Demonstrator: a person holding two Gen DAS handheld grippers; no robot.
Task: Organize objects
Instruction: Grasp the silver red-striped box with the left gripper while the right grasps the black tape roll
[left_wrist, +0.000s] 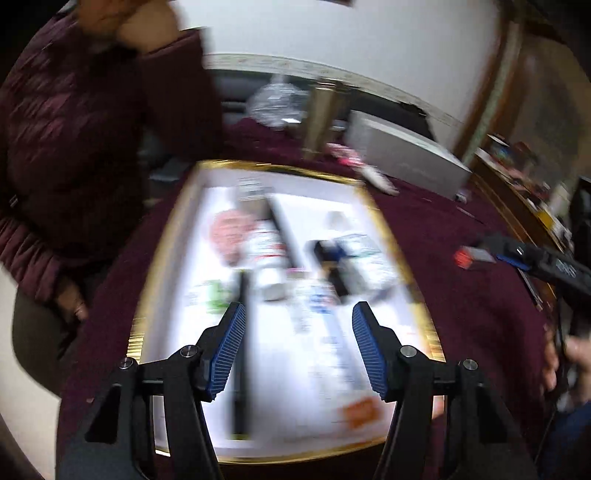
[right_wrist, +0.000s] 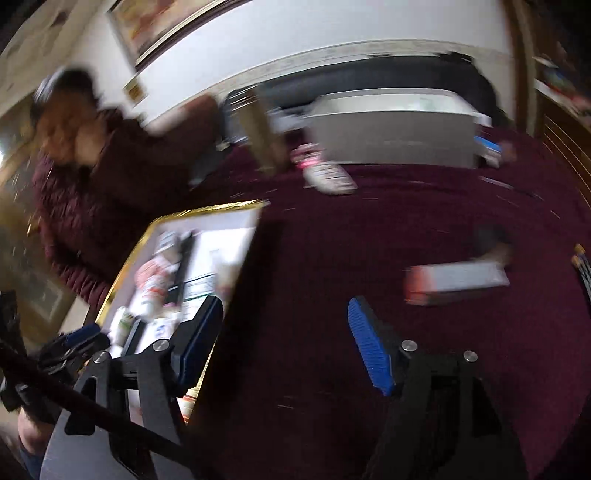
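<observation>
A white tray with a gold rim (left_wrist: 380, 218) lies on a maroon tablecloth and holds several small items: bottles, boxes, a black pen (left_wrist: 240, 369). All is motion-blurred. My left gripper (left_wrist: 299, 314) is open and empty, hovering over the tray's near half. My right gripper (right_wrist: 286, 310) is open and empty over bare cloth right of the tray (right_wrist: 207, 212). A white box with a red end (right_wrist: 458, 280) lies on the cloth ahead and right of the right gripper; it also shows in the left wrist view (left_wrist: 474, 256), beside the right gripper's body.
A person in a maroon jacket (left_wrist: 74, 147) sits at the table's left. A grey box (left_wrist: 406, 158), a gold vase (left_wrist: 319, 118), a plastic bag (left_wrist: 277, 101) and a small pink-and-white item (right_wrist: 325, 173) stand at the far side. Shelves stand at the right.
</observation>
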